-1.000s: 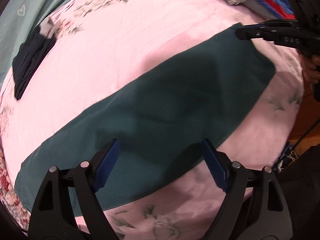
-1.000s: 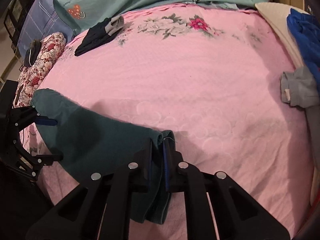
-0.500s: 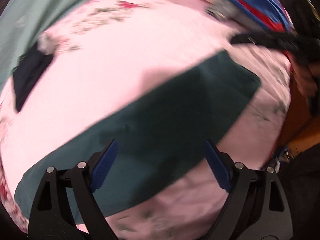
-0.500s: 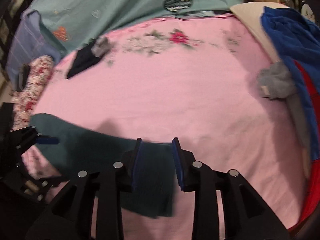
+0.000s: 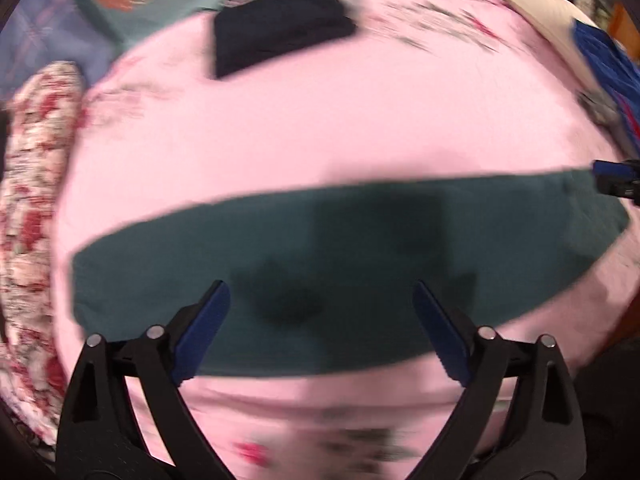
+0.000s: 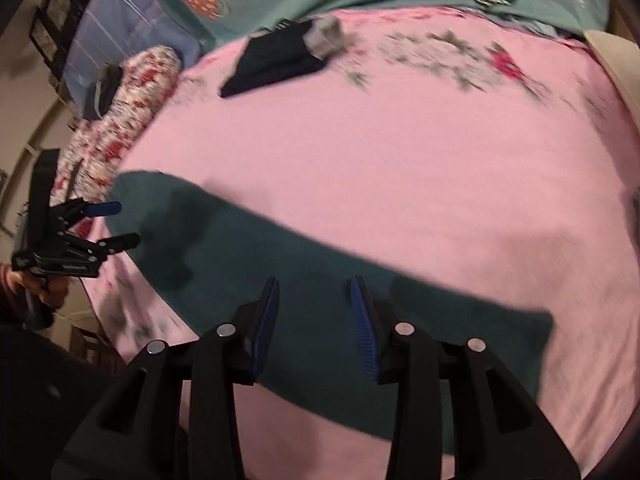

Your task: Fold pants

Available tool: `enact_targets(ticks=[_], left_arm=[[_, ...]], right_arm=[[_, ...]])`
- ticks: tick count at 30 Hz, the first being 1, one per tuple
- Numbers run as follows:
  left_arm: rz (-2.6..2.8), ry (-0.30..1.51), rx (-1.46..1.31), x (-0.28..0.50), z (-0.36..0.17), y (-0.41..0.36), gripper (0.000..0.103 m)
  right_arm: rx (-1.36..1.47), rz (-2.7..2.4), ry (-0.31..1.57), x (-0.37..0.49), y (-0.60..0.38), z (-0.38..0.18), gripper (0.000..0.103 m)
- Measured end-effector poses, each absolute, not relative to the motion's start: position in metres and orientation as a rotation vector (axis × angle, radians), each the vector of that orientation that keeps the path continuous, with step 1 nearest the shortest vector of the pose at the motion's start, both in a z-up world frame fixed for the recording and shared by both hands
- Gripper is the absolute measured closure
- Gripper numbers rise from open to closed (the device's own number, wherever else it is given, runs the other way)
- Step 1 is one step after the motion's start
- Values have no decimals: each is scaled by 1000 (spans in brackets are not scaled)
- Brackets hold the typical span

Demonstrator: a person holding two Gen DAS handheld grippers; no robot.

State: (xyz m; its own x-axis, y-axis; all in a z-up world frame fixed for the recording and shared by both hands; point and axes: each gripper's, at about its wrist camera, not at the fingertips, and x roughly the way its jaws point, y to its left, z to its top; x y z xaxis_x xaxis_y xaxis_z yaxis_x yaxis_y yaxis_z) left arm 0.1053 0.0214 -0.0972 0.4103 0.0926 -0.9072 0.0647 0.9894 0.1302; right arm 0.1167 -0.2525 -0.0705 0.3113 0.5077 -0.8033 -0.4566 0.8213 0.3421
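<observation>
Left gripper (image 5: 320, 320): you hold it low, aimed across the pants, jaws spread wide with nothing between them.
Pants (image 5: 344, 264): a dark green band lying flat on the pink bedsheet (image 5: 320, 136), stretching from 9 to 3 o'clock in your left view.
Right gripper (image 6: 314, 320): you hover it above the pants, jaws apart, empty.
Dark folded garment (image 6: 276, 60): at 11 o'clock in your right view, well apart from the pants.
</observation>
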Motion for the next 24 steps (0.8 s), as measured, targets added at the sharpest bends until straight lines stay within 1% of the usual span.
enact_targets(ticks=[3, 6, 7, 9, 12, 15, 20, 22, 23, 24], left_arm=[[136, 1163, 141, 116, -114, 79, 9], [160, 1236, 35, 125, -147, 129, 9], [133, 1255, 5, 125, -154, 133, 8], [101, 1212, -63, 114, -158, 136, 9], [57, 1163, -66, 103, -159, 137, 8], [18, 1129, -48, 92, -162, 133, 8], [-41, 1102, -24, 78, -164, 141, 7], [-54, 1094, -18, 75, -165, 139, 6], [-60, 1091, -15, 79, -167, 143, 6], [-64, 1090, -13, 80, -167, 143, 5]], right_arm=[[67, 724, 1068, 141, -176, -61, 65], [69, 832, 1057, 164, -98, -58, 65], [58, 856, 1061, 172, -76, -61, 65], [56, 920, 1101, 191, -32, -74, 65], [53, 982, 1247, 221, 18, -111, 65], [-25, 1015, 1365, 222, 39, -135, 65], [-41, 1271, 1497, 182, 41, -117, 65], [-70, 1210, 1430, 182, 33, -105, 65], [-41, 1147, 1390, 191, 27, -101, 61], [-22, 1035, 1347, 204, 18, -102, 54]])
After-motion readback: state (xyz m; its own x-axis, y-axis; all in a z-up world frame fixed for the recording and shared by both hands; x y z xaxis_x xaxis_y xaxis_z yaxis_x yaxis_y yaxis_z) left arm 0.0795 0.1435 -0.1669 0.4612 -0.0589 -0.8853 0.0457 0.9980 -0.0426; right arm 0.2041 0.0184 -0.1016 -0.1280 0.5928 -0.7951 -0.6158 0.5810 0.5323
